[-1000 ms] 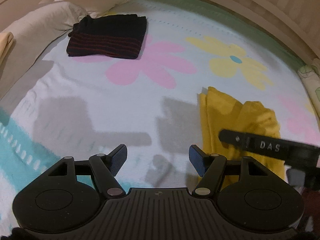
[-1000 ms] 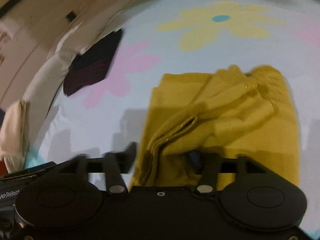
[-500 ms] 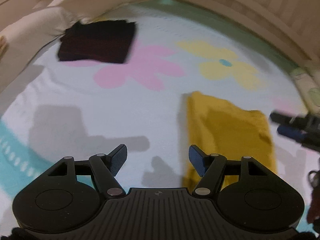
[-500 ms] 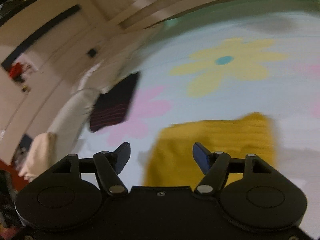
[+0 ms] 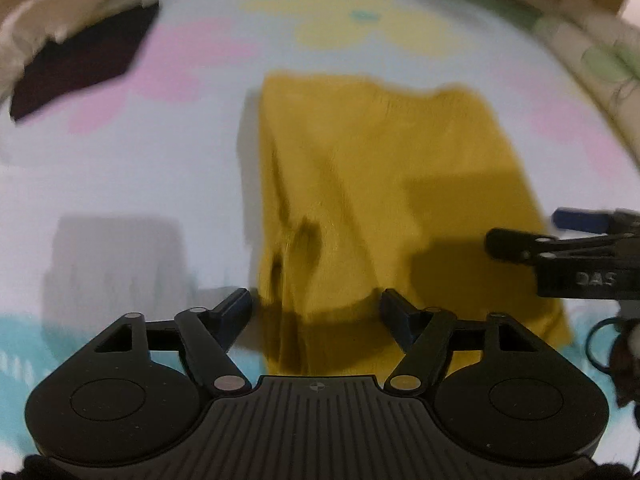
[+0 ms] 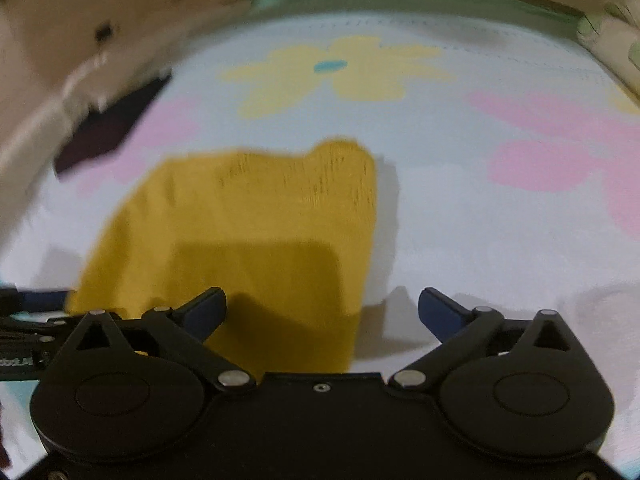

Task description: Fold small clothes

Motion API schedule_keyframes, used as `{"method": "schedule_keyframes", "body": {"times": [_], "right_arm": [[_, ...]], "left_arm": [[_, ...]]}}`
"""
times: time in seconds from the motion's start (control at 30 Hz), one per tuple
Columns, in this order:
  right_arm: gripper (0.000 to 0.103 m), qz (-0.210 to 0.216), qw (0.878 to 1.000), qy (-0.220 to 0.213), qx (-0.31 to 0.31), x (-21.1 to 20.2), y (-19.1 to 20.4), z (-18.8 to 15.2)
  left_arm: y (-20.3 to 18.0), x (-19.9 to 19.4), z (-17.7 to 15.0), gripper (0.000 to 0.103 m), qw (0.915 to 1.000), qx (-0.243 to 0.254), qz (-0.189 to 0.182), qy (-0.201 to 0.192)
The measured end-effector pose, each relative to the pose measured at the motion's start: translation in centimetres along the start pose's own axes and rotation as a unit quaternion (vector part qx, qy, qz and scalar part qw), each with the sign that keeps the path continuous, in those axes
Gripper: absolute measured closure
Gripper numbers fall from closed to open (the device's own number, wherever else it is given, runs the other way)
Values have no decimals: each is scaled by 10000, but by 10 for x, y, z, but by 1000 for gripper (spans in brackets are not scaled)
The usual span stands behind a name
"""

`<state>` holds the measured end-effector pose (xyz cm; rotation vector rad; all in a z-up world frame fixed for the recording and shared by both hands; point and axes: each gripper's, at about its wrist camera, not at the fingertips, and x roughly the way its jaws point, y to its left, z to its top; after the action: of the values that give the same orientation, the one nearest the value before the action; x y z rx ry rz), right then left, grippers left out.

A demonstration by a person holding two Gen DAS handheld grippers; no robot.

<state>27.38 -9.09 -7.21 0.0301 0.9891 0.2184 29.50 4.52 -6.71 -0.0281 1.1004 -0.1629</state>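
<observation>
Mustard-yellow knitted garment (image 5: 360, 184) lying half-folded | your left gripper (image 5: 316, 308) and right gripper (image 6: 322, 310) are both opening, gripping nothing (frames blurred) | risk: pinching one layer only is undoing the fold

Both cameras sit just behind their tools, looking steeply down and forward at the bed sheet (image 5: 120, 184) from close range. The left view faces the near left edge of the yellow cloth (image 5: 360, 184); the right view faces its near right edge. Both share the cloth, the yellow flower print (image 6: 340, 76) and the dark garment (image 6: 108, 128). Each view catches the other tool at its edge.
</observation>
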Motion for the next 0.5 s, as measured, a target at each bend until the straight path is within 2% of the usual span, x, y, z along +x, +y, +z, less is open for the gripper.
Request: {"method": "schedule_keyframes", "body": {"times": [0.1,0.13,0.3,0.33,0.4,0.5], "right_arm": [[0,4,9991,223,-363,2,5,-15],[0,49,9988,171,-467,-1,6,-21],[0,429,9960,451,-642,-16,-1,-25],[0,572,9954,485,-602,-19,-5,-22],[0,865,9952,279,-353,-25,-17,-18],[0,1269,9913,-54,340,-27,-39,-4]], "left_arm": [[5,-3,-7,23,9999,85,-65,-36],[8,-4,-9,22,9999,24,-99,-12],[13,-6,-13,19,9996,-94,-270,-50],[13,-6,-10,16,9993,-167,-331,-60],[19,-5,-8,15,9980,-340,-522,-84],[29,-6,-5,14,9948,-692,-742,-125]]}}
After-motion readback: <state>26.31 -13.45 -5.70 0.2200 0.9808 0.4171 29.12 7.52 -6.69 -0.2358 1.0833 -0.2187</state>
